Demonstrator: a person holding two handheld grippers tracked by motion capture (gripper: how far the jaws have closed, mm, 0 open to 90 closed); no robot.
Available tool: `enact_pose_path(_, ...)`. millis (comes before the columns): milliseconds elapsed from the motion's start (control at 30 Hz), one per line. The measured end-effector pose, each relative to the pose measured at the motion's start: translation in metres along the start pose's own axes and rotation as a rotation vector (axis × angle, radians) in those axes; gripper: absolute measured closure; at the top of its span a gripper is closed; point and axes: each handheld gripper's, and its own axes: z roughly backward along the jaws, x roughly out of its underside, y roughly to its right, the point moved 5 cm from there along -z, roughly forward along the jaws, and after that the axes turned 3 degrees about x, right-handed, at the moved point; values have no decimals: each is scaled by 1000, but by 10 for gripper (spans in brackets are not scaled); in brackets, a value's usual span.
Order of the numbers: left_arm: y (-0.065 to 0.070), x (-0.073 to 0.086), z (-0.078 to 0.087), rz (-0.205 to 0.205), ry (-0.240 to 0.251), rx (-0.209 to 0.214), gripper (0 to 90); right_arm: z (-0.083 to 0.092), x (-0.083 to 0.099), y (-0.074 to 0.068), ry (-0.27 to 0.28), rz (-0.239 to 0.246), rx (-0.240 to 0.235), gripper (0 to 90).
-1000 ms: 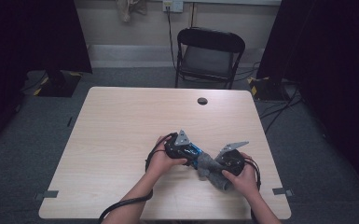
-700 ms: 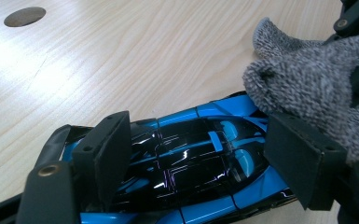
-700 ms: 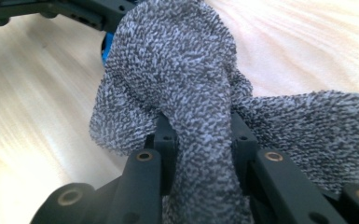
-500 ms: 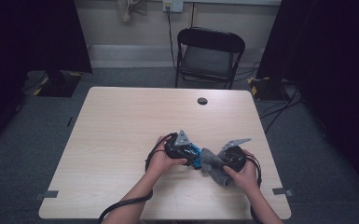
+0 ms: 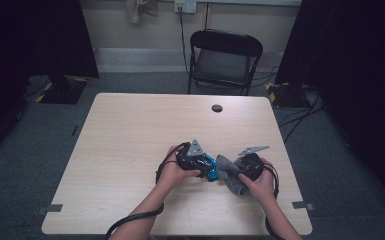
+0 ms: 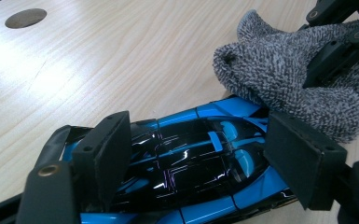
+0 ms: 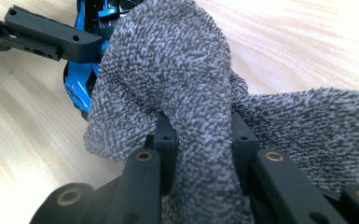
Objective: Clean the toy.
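I have the left gripper [image 5: 211,171] clamped on the car [image 6: 191,163], a blue and black toy. In the left gripper view both pads press against the car's flanks, one on each side of the dark glossy roof, and the car lies on the table [image 5: 130,145] with its nose pointing away from me toward the cloth [image 6: 298,84].

My right gripper [image 7: 200,135] is pinching that cloth, a grey speckled piece of knit. In the right gripper view the jaws are pressed together on a thick fold of it, and the fabric bulges up over the fingertips and spills out to both sides. The bunched end of the cloth lies against the car's front; I see blue bodywork [image 7: 81,79] just past the fabric's edge, and the left gripper's arm [image 7: 51,35] crossing above it.

From the high view, both hands sit close together near my edge of the table, right of centre, the left hand [image 5: 172,172] and right hand [image 5: 260,185] each wrapped round its tool, with the car and cloth [image 5: 230,175] between them. The cloth trails toward me under the right gripper [image 5: 237,170]. A small dark disc [image 5: 217,108] lies well apart near the far edge, and a chair [image 5: 225,60] stands behind the table.
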Motion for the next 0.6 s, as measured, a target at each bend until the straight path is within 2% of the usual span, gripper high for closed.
enact_pose_path(133, 0, 0, 0, 0, 0, 1, 231, -1, -1, 2, 2, -11, 6, 716)
enact_pose_path(400, 1, 0, 0, -6, 0, 7, 232, -2, -4, 7, 33, -45, 60, 715)
enact_pose_path(600, 1, 0, 0, -1, 6, 10, 245, 0, -7, 9, 26, -39, 71, 715)
